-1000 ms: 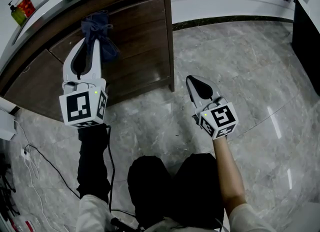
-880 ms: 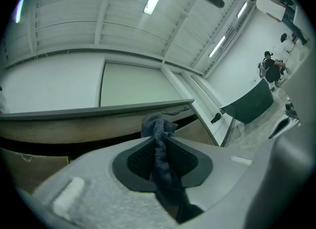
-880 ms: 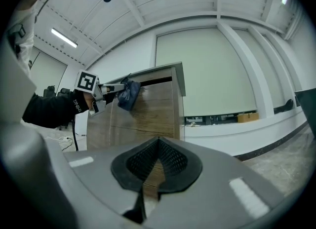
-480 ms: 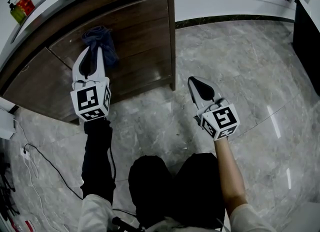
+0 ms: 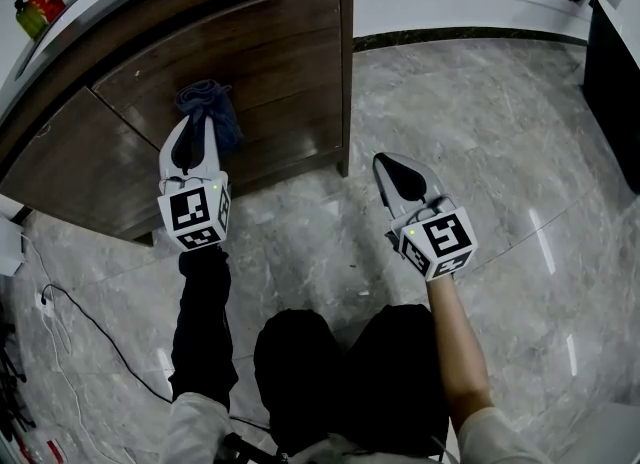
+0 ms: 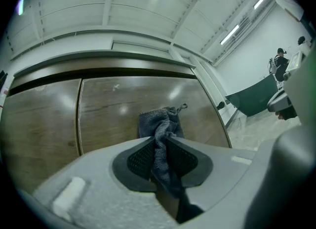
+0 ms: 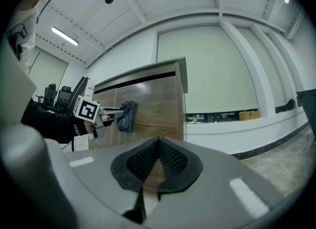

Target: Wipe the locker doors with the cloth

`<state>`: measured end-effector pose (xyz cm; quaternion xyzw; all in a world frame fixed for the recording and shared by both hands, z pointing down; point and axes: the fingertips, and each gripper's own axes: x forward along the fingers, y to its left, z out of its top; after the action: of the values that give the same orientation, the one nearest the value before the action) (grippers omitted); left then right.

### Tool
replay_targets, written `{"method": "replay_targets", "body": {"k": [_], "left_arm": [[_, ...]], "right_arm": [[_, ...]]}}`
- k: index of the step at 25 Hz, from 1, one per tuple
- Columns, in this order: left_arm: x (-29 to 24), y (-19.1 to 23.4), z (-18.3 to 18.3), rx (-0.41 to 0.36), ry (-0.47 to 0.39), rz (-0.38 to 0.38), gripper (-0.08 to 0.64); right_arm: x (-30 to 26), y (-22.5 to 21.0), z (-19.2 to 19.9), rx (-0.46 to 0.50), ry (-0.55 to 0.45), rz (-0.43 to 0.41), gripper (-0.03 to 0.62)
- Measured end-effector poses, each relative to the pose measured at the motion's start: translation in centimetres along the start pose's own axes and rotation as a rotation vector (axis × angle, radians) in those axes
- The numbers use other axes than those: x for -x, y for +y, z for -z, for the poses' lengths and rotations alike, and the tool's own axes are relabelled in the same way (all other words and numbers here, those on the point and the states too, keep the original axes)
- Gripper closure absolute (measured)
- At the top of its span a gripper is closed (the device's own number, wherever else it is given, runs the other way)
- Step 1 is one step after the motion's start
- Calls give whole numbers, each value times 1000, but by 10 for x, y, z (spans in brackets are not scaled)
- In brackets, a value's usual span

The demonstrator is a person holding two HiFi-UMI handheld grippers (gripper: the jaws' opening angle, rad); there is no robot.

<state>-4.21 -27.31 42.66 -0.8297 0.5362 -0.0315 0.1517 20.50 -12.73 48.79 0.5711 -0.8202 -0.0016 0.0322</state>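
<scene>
Cloth (image 6: 160, 129), dark blue, was clamped in the left hand-held gripper (image 5: 198, 122) and pressed on the right-hand brown locker door (image 5: 270, 62), about midway between that door's side edges. Right hand-held gripper (image 5: 386, 164) had its jaws together on nothing, over the marble floor (image 5: 480, 132), just past the locker's right corner.

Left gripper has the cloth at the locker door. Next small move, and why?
Probably drag the left gripper sideways along the door: its fingers pinch the cloth, bunched against the wood, with bare panel on both sides.
</scene>
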Motion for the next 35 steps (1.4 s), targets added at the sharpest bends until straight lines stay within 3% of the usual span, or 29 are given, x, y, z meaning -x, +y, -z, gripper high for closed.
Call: {"method": "replay_targets", "body": {"k": [9,20,35], "left_arm": [[11,-14,71,41,114,4,491],[21,-27,135,75,232,12,491],[39,-43,225,128,454,52,489]], "right_arm": [[-3,2,7,0,17,-4,588],[-5,4,15,5,41,-6,586],[-13,14,24,15,77,-20,586]]}}
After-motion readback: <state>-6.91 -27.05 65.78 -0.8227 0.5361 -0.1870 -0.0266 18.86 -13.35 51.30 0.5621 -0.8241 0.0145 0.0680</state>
